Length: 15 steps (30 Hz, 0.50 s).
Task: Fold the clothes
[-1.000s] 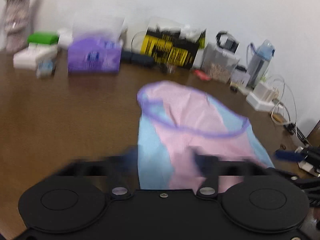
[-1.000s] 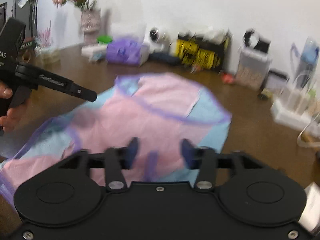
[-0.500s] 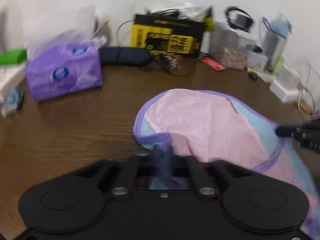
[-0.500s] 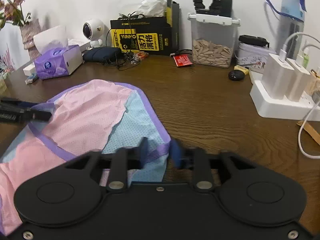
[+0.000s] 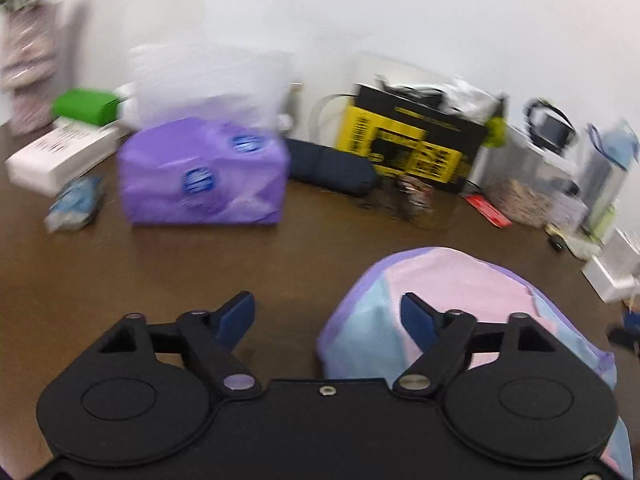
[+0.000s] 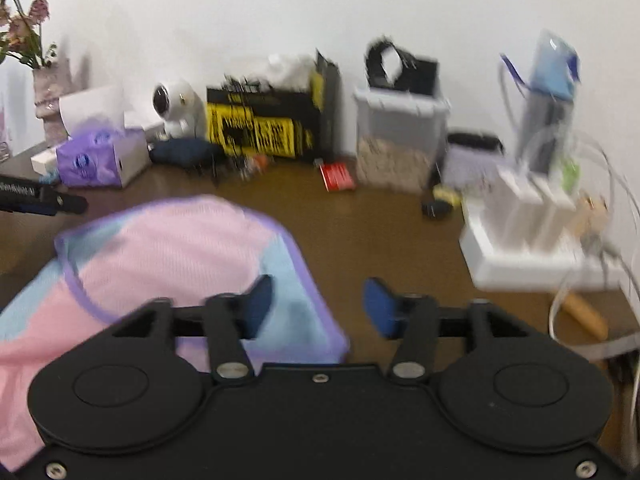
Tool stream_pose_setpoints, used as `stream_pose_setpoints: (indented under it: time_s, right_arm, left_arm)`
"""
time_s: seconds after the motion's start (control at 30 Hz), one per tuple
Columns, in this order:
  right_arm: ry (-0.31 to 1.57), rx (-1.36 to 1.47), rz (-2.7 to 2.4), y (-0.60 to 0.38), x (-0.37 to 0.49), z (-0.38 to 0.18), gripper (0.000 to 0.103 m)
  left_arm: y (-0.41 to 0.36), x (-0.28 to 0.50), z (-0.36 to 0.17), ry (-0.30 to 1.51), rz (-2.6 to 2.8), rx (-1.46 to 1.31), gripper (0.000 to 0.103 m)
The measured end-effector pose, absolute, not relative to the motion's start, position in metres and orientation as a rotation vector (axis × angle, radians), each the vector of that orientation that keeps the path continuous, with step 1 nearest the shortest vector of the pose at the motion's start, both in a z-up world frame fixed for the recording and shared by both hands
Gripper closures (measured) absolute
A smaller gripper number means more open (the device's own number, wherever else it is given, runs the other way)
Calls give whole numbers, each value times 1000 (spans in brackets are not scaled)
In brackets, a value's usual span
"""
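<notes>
With the left gripper (image 5: 327, 314) and right gripper (image 6: 317, 303) both opening and empty, we should let the pink-and-blue mesh garment (image 6: 172, 248) settle flat on the counter (image 5: 160, 272) before regrasping.

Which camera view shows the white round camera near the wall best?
The right wrist view: the white round camera stands fully visible between the purple tissue box and the yellow-and-black box. The left wrist view does not show it clearly; blurred tissue paper covers that spot.

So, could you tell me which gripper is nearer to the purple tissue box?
Left. The left gripper faces the tissue box just across bare table; the right gripper sits beyond the garment, farther away. Both are opening, gripping nothing.
</notes>
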State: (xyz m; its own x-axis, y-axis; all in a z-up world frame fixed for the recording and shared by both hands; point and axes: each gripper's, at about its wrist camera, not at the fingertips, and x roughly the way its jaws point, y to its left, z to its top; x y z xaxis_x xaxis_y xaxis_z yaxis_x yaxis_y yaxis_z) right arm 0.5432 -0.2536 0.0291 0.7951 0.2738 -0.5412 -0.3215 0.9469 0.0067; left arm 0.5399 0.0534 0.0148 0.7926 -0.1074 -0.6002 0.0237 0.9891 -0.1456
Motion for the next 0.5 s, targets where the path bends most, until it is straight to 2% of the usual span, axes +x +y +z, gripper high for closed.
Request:
stream_pose_setpoints:
  time_s: [0.2, 0.23, 0.27, 0.33, 0.4, 0.43, 0.5]
  right_arm:
    - [621, -79, 432, -235, 599, 17, 41]
    - [632, -90, 437, -234, 604, 14, 41]
    - [646, -103, 446, -232, 611, 10, 42]
    - [670, -124, 477, -228, 620, 4, 47]
    - [680, -132, 492, -225, 624, -1, 56]
    - [688, -143, 488, -223, 625, -5, 62]
    - [689, -146, 489, -221, 627, -9, 81]
  left_arm:
    - [30, 569, 4, 733, -202, -42, 23]
    - [29, 571, 2, 740, -210, -28, 26]
    - [26, 574, -2, 748, -216, 6, 34]
    - [24, 572, -4, 734, -217, 46, 76]
    - [26, 578, -2, 742, -226, 47, 91]
    - [27, 580, -2, 745, -235, 39, 94]
    - [25, 584, -2, 738, -235, 54, 95]
